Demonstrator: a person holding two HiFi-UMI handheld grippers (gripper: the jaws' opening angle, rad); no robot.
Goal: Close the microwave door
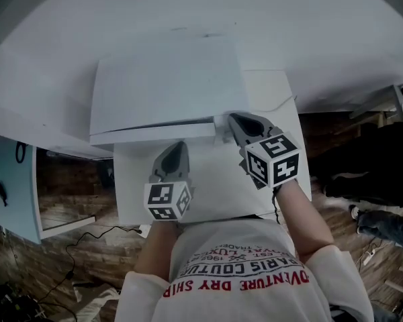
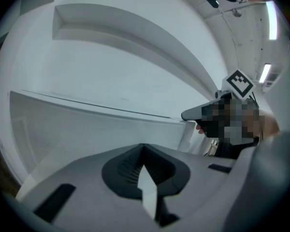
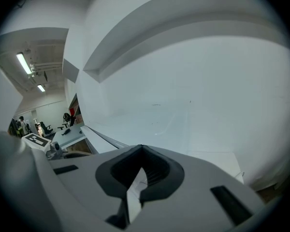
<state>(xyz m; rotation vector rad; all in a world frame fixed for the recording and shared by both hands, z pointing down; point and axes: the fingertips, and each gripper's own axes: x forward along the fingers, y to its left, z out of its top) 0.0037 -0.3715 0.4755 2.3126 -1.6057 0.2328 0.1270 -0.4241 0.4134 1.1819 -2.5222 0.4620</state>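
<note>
The white microwave [image 1: 164,79] stands on a white table [image 1: 211,186] against the wall. Its door [image 1: 154,132] shows as a narrow strip along the front, parallel to the body; whether it is latched I cannot tell. My right gripper [image 1: 232,117] is shut, with its tip at the door's right end. My left gripper [image 1: 179,145] is shut and hovers just before the door's middle, holding nothing. In the left gripper view the door face [image 2: 87,129] fills the middle, with the right gripper [image 2: 195,114] at its upper right corner. In the right gripper view my shut right gripper [image 3: 142,149] points over the microwave top [image 3: 183,110].
The table is narrow, with wood floor [image 1: 87,247] on both sides. Black cables [image 1: 77,243] trail on the floor at the left. A pale panel [image 1: 13,186] leans at the far left. A person's legs [image 1: 383,223] stand at the far right.
</note>
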